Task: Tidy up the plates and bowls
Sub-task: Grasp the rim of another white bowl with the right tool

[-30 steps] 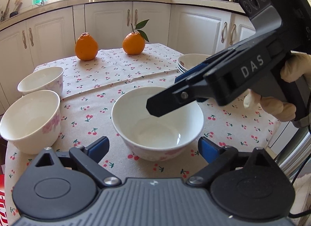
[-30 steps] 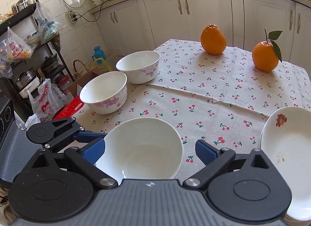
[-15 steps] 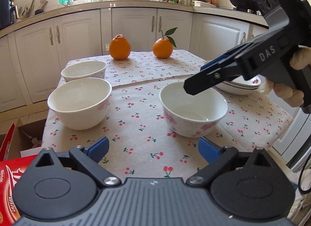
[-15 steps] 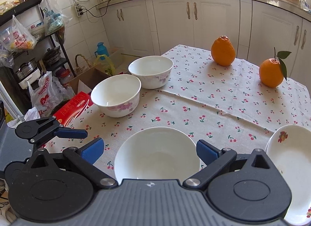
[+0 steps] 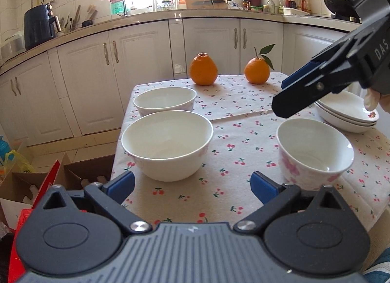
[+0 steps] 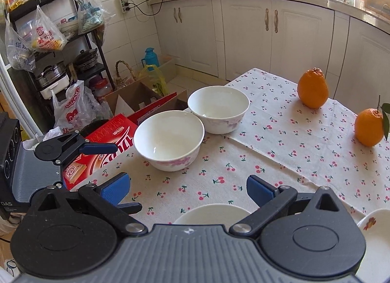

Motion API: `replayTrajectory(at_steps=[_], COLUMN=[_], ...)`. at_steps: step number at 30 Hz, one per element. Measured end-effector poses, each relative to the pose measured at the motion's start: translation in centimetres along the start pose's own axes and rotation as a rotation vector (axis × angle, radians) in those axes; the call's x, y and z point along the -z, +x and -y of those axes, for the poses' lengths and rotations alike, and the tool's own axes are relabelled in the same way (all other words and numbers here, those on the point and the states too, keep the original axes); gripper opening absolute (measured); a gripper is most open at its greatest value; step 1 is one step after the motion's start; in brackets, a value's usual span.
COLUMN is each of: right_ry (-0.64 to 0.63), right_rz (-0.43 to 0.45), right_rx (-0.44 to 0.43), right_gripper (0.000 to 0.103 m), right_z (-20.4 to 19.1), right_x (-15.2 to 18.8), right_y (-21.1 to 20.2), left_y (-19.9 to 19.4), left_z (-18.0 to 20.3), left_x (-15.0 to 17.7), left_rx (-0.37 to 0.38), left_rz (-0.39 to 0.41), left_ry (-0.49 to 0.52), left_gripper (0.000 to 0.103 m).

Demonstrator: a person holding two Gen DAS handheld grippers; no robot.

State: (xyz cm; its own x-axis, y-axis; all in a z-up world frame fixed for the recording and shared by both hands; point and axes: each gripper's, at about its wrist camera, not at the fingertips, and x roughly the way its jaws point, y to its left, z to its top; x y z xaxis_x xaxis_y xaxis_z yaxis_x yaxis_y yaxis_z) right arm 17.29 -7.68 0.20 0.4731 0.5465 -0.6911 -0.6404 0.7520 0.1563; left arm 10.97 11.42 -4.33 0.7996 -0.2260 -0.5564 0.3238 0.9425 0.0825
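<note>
Three white bowls stand on the cherry-print tablecloth (image 5: 243, 117). The far bowl (image 5: 164, 99) and the middle bowl (image 5: 167, 144) sit by the left edge. A pink-flowered bowl (image 5: 314, 153) stands apart at the right. My left gripper (image 5: 192, 184) is near the front edge; its jaws are opening with nothing between them, and the middle bowl lies just ahead. Stacked plates (image 5: 346, 112) rest at the far right. My right gripper (image 6: 187, 186) is open and hovers above the flowered bowl's rim (image 6: 212, 214) without touching it. The middle bowl (image 6: 168, 139) and the far bowl (image 6: 218, 108) also show in the right wrist view.
Two oranges (image 5: 203, 69) (image 5: 257, 71) sit at the table's far end. On the floor left of the table are open cardboard boxes (image 6: 136, 97) and a red carton (image 6: 104, 141). White cabinets (image 5: 212, 46) run behind, and a rack with bags (image 6: 46, 36) stands at the left.
Both grippers drew back from the flowered bowl. The left one swung left, so the middle bowl now lies ahead of it. The right one rose off the bowl.
</note>
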Motion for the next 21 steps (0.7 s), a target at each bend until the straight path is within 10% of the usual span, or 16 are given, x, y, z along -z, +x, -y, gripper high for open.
replayTrajectory(at_steps=[21], right_ry=[-0.015], right_rz=[-0.174], right_rx=[-0.128], right_gripper=[0.102], right_z=[1.3], right_x=[-6.3], right_y=[9.5], left_y=[4.0], left_z=[-2.7], left_x=[-1.2], left_rx=[-0.018], left_rz=[-0.014], left_ry=[-0.013], left_gripper=[0.100])
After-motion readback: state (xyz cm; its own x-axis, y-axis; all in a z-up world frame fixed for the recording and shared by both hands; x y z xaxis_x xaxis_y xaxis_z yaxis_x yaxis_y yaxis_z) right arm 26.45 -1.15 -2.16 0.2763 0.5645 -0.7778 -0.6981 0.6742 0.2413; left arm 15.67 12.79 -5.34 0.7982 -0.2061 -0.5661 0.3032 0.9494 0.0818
